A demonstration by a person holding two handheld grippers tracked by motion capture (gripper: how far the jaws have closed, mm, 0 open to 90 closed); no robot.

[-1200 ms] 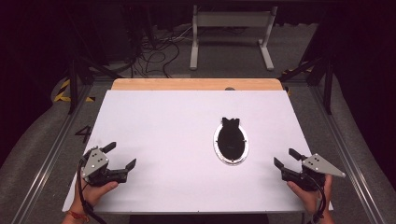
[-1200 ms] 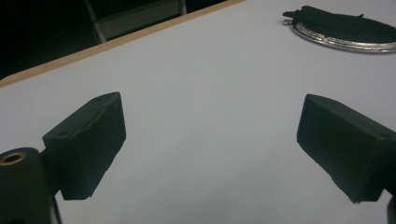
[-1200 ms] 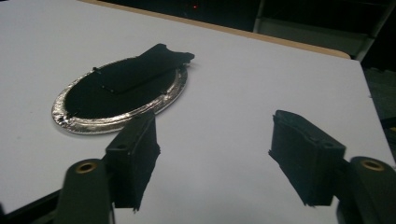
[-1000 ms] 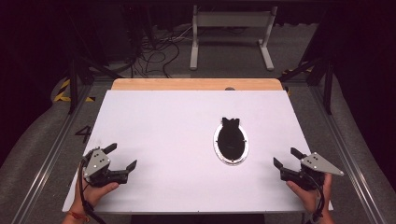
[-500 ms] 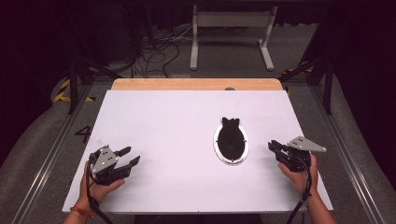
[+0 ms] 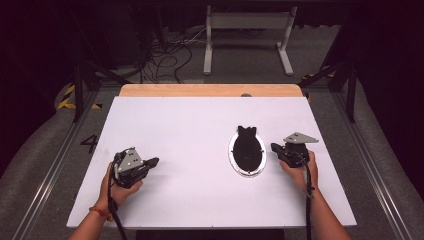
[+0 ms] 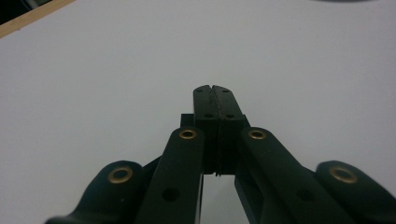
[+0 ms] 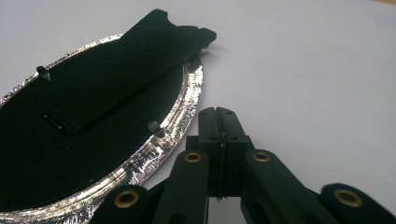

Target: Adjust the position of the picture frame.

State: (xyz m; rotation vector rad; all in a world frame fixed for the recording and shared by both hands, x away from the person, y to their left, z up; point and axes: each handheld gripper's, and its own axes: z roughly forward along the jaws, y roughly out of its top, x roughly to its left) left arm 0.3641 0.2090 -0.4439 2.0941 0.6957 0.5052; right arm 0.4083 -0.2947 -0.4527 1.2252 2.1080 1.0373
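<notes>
- High view: the oval silver-rimmed frame with a black back panel lies flat on the white tabletop, right of centre. The right gripper sits just beside the frame's right edge; the left gripper is well apart, near the left front.
- Left gripper view: its black fingers have just been closing and are pressed together, nothing between them, over bare tabletop.
- Right gripper view: its fingers have likewise just closed, pressed together and empty, tips just beside the frame's glittering rim.
</notes>
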